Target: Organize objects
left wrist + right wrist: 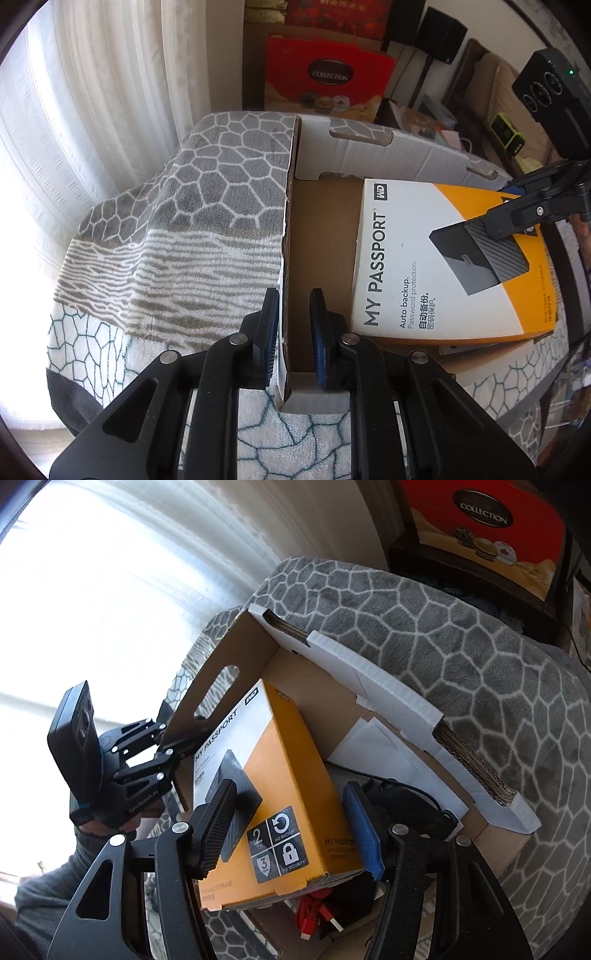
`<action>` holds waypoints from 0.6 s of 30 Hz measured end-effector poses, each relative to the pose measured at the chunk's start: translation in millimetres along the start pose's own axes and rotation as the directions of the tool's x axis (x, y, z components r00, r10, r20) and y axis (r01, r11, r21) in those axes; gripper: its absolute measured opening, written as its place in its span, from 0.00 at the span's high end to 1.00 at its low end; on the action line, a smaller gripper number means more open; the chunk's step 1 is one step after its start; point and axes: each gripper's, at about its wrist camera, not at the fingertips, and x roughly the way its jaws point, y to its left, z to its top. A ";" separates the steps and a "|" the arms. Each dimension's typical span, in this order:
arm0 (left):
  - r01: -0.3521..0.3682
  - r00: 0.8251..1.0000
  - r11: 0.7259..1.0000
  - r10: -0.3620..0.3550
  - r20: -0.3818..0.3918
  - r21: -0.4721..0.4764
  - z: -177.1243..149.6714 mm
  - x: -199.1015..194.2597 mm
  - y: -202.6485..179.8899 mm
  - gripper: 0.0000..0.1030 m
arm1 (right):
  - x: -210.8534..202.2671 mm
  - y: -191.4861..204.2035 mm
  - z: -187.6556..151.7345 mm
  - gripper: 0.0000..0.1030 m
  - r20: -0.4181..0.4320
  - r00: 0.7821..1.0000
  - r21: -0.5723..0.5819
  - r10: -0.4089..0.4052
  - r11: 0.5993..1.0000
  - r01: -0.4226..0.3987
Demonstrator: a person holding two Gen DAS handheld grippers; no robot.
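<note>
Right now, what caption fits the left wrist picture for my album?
Left tool pinches the cardboard box wall while the orange hard-drive box lies inside.

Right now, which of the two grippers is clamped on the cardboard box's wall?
The left gripper: it pinches the box wall. The right gripper straddles the orange hard-drive package, with a gap at its blue pad.

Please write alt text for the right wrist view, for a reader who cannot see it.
The right hand-held gripper straddles an orange and white hard drive box lying tilted inside an open cardboard box. At left, the left hand-held gripper is shut on the carton's wall. The carton rests on a grey patterned towel.
</note>
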 end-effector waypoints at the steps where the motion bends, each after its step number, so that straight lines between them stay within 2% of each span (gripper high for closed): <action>1: -0.001 1.000 1.000 0.001 0.000 0.000 -0.1 0.0 -0.2 0.85 | -3.4 1.4 -1.9 0.44 0.015 1.000 -0.008 0.000 1.000 0.000; 5: -0.001 1.000 1.000 0.001 0.000 0.001 0.1 0.0 -0.1 0.85 | -23.6 1.4 -8.9 0.54 0.090 0.996 0.010 0.021 1.000 -0.022; 12: -0.010 1.000 1.000 0.010 -0.005 0.000 0.0 2.3 -1.7 0.85 | -53.6 -0.8 -29.9 0.55 0.126 0.992 0.037 -0.004 0.999 0.000; 18: -0.014 1.000 1.000 0.014 -0.005 -0.001 -0.5 2.8 -3.5 0.85 | -66.7 -17.7 -54.7 0.55 0.145 0.989 0.126 0.018 0.991 -0.037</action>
